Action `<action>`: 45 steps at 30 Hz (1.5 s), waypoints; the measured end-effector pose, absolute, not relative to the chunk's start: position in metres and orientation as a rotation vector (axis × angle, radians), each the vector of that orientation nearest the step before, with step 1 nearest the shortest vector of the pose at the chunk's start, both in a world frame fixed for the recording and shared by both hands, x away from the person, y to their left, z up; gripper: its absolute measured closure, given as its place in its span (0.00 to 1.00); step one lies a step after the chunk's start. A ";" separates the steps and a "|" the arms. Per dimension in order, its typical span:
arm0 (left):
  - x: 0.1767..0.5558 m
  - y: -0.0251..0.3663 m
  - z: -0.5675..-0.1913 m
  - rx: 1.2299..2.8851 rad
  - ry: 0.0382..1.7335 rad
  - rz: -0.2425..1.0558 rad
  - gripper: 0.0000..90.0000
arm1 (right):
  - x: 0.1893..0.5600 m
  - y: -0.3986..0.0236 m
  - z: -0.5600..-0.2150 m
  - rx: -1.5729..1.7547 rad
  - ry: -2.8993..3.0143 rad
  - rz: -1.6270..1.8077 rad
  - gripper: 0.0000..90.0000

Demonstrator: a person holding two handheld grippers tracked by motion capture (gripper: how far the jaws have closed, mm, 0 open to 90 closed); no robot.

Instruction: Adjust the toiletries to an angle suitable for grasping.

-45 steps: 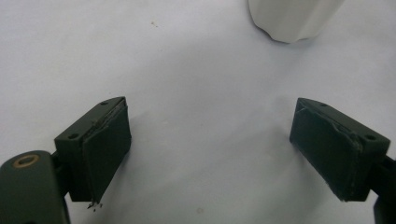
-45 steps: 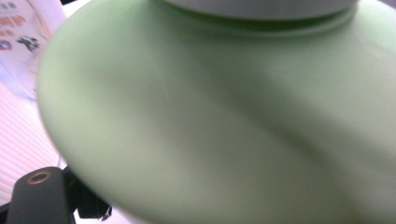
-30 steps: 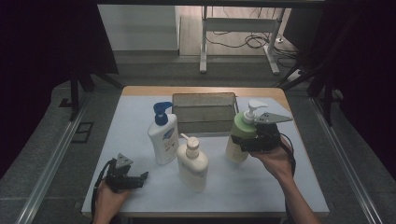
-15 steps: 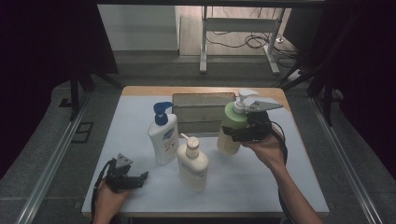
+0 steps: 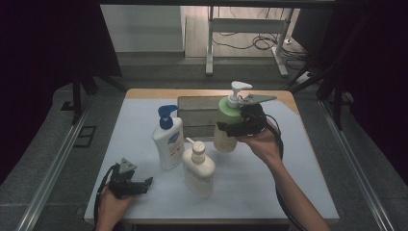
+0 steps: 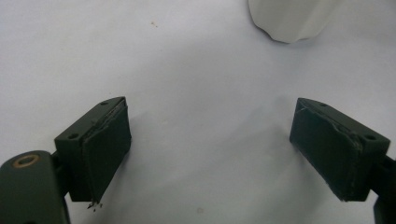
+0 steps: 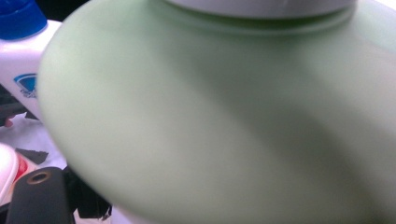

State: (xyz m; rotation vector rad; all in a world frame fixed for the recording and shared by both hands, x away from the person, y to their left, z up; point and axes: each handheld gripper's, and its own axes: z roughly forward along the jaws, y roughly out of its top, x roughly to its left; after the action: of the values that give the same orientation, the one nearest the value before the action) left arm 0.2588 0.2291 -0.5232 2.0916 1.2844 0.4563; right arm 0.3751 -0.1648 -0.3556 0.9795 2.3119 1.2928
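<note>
My right gripper [image 5: 230, 128] is shut on a pump bottle [image 5: 226, 114] with a green shoulder, a pale body and a white pump. It holds the bottle upright above the table, just right of the grey basket [image 5: 197, 113]. In the right gripper view the green bottle [image 7: 224, 121] sits close against the camera, and one black finger [image 7: 39, 193] shows at the lower left. My left gripper [image 5: 144, 183] rests at the front left of the table. Its jaws [image 6: 210, 149] stand wide open over bare white tabletop, nothing between them.
A white bottle with a blue pump [image 5: 167, 142] and a cream pump bottle [image 5: 198, 166] stand mid-table, left of the held bottle. The base of a white bottle [image 6: 289, 18] lies ahead of the left gripper. The white table [image 5: 288, 192] has a wooden far edge; dark floor surrounds it.
The right hand has carried the green bottle leftward and a little higher, from the table's right side to beside the basket. The left hand has stayed still.
</note>
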 end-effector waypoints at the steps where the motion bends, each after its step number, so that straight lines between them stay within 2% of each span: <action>1: 0.259 0.229 -0.523 2.092 1.284 0.456 0.14 | 0.375 -0.165 -0.356 0.980 2.312 1.293 0.14; 45: 0.259 0.229 -0.523 2.090 1.283 0.455 0.14 | 0.453 -0.095 -0.333 0.993 2.260 1.283 0.14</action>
State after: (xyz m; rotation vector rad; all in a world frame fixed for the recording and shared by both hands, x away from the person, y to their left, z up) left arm 0.2588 0.2292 -0.5234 2.0897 1.2835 0.4551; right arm 0.4530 -0.0948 -0.3329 0.9932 2.2604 1.2832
